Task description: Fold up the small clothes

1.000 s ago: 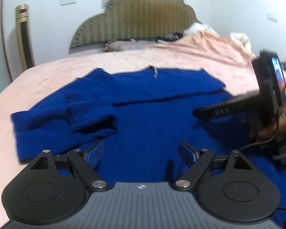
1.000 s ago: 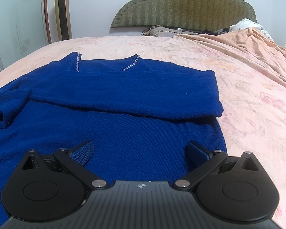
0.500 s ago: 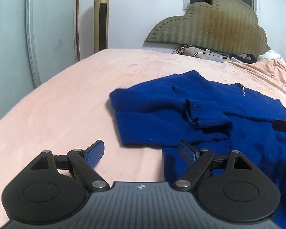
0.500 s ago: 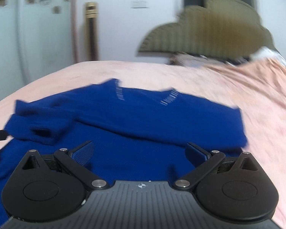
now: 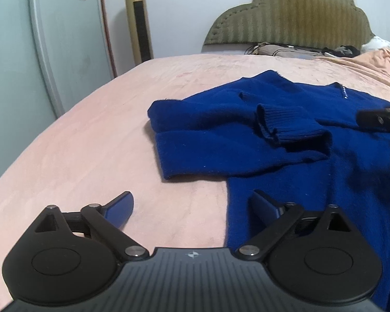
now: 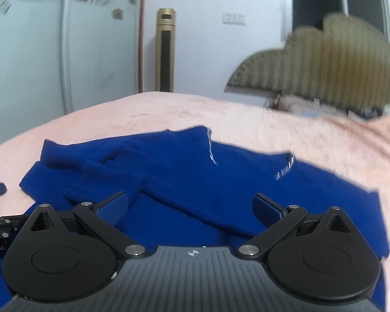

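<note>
A dark blue knit sweater point(image 5: 286, 140) lies spread on the pink bedspread point(image 5: 96, 135), one sleeve folded across its body with the ribbed cuff point(image 5: 280, 127) on top. My left gripper point(image 5: 192, 208) hovers low over the sweater's left edge, jaws opening wide, nothing between them; its left finger is over bare bedspread, its right one over blue knit. In the right wrist view the sweater point(image 6: 221, 182) fills the middle, its beaded neckline point(image 6: 286, 169) showing. My right gripper point(image 6: 191, 205) stands open above the sweater's body, holding nothing. Its tip point(image 5: 377, 119) shows at the left wrist view's right edge.
An olive padded headboard point(image 5: 293, 13) stands at the bed's far end, with pillows and clutter point(image 5: 280, 49) below it. A gold tower fan point(image 5: 139, 20) and a pale wardrobe door point(image 5: 26, 41) stand past the bed's left side. Rumpled peach blanket point(image 5: 377, 62) lies at far right.
Both views have swung left, so the fan and wardrobe now show. My left gripper went from over the sweater's body to its left edge and opened wider. The right gripper stayed open.
</note>
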Available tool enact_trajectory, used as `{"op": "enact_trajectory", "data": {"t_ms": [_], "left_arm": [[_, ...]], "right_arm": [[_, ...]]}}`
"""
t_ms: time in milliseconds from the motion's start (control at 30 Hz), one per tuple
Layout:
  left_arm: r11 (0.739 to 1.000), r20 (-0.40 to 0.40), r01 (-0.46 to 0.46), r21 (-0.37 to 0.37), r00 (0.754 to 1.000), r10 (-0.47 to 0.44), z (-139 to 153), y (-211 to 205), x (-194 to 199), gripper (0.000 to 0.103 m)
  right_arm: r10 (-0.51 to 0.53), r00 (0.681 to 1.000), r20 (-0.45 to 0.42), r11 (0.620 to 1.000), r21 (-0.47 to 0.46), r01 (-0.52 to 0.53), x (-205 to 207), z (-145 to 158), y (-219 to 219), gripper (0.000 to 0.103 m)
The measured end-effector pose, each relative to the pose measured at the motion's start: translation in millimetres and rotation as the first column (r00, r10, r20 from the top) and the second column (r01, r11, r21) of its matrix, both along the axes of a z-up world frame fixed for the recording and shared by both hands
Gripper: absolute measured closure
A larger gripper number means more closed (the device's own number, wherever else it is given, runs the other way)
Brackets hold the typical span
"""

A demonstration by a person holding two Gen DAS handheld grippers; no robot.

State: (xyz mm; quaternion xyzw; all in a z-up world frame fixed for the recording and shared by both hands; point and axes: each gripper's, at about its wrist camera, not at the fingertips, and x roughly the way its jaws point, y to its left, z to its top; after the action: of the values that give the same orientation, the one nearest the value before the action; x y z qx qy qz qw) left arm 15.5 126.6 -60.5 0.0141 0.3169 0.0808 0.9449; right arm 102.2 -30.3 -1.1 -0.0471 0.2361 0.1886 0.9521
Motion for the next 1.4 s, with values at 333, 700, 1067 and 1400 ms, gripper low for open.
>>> {"op": "enact_trajectory", "data": {"t_ms": [333, 700, 1067, 1400], "left_arm": [[0.999, -0.017, -0.028, -0.041, 0.999, 0.027, -2, 5, 3, 0.000], [0.998, -0.017, -0.028, -0.059, 0.999, 0.027, -2, 8, 2, 0.000], [0.998, -0.017, -0.025, -0.063, 1.000, 0.024, -2, 9, 2, 0.000], [0.997, -0.015, -0.022, -0.069, 1.000, 0.021, -1, 9, 2, 0.000]], "right_arm": [[-0.044, 0.993, -0.110, 0.998, -0.045, 0.039, 7, -17, -17, 0.000], [0.002, 0.986, -0.167, 0.993, -0.113, -0.021, 5, -28, -7, 0.000], [0.007, 0.983, -0.185, 0.996, -0.087, -0.023, 11, -31, -9, 0.000], [0.011, 0.981, -0.194, 0.997, -0.075, -0.025, 14, -32, -10, 0.000]]}}
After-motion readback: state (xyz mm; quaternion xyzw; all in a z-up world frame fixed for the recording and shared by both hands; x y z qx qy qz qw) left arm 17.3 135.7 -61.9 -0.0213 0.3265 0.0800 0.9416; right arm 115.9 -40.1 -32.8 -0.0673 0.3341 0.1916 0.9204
